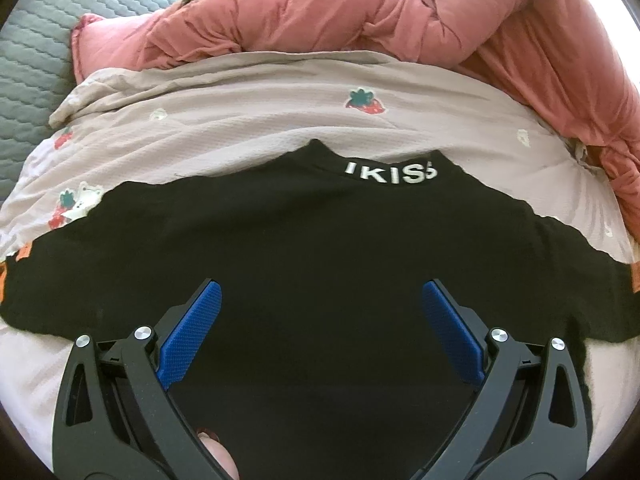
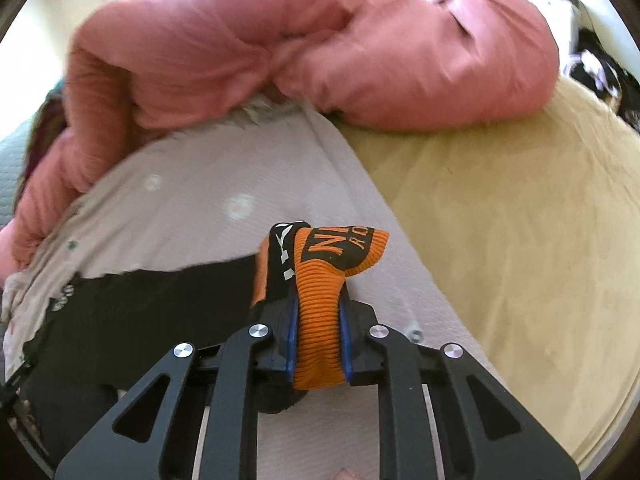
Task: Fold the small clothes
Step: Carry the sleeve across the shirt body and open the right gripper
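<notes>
A small black shirt [image 1: 304,248] with white letters on its collar lies spread flat on a pale strawberry-print sheet [image 1: 240,120]. My left gripper [image 1: 320,296] is open, its blue pads [image 1: 192,332] wide apart just above the shirt's middle, holding nothing. In the right wrist view my right gripper [image 2: 318,308] is shut on the shirt's orange ribbed sleeve cuff [image 2: 324,304], lifted off the sheet [image 2: 200,216]; the black sleeve [image 2: 152,304] trails left from it.
A bunched pink quilt [image 1: 360,20] [image 2: 280,48] lies along the far side of the sheet. A grey quilted cover [image 1: 32,60] is at the left. A yellow blanket [image 2: 500,220] lies to the right of the sheet.
</notes>
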{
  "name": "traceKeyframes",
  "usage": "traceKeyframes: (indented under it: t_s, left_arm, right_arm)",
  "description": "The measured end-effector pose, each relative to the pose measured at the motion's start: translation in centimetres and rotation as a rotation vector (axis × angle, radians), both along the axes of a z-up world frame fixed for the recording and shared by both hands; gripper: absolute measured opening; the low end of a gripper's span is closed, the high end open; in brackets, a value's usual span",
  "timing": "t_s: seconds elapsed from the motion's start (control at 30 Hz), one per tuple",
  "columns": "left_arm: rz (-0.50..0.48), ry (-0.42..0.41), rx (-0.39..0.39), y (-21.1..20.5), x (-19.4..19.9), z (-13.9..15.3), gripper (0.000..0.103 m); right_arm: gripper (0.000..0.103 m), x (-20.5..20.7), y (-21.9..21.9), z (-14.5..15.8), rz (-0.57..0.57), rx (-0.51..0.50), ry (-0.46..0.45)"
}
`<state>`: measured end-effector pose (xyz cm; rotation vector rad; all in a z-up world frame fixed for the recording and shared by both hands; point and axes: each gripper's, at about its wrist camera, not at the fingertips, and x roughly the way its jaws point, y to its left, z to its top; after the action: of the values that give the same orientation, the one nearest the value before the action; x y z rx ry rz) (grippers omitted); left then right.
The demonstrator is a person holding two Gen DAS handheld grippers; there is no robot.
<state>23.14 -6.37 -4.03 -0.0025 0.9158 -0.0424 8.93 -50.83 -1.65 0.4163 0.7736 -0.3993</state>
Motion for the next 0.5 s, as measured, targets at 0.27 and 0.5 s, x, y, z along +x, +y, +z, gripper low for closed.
traceKeyframes:
  t_s: [0.27, 0.5]
  left_arm:
    - [0.007, -0.027, -0.048, 2.8, -0.8, 0.8, 0.094]
    - [0.014, -0.033, -0.113, 5.3, -1.6, 1.0, 0.094]
  right_arm:
    - [0.015, 4.6, 9.5, 5.3, 0.215, 0.033, -0.107]
    - [0.015, 9.7, 17.4, 6.7, 0.368, 0.087, -0.112]
